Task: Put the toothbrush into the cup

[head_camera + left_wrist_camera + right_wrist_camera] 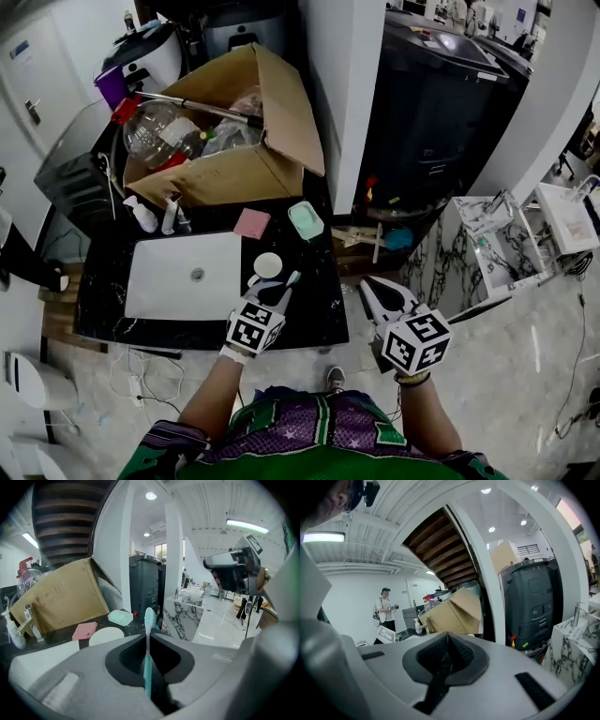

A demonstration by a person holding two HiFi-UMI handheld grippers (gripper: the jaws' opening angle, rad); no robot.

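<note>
Teal-handled toothbrush (147, 660) is clamped in the left gripper (274, 296). The jaws are shut on the handle and the bristle end sticks out past the tips, roughly upright in the left gripper view. Right gripper (373, 289) is closed on nothing and hangs off the counter's right edge over the floor, out of the way. Step as I read it: grasp done, carry to the cup (267, 265) in hand, insertion not yet done. The cup sits on the black counter (319, 314) at about 11 o'clock from the brush tip, just beside it. From above it reads as a white round, and I can't judge its depth. Next move probably: lift a bit, shift toward 11, tip the brush vertical over the mouth, lower, release. The risk is clipping the rim, since a sideways nudge could tip the cup. Room: white sink (169, 281) at 9 o'clock of the cup, pink pad (251, 222) at 12, mint soap dish (306, 219) at 1, all apart from it. Cardboard box (234, 173) is further back at 12, no obstacle. Counter edges at 3 and 6 are near, so that side is open for the approach.
</note>
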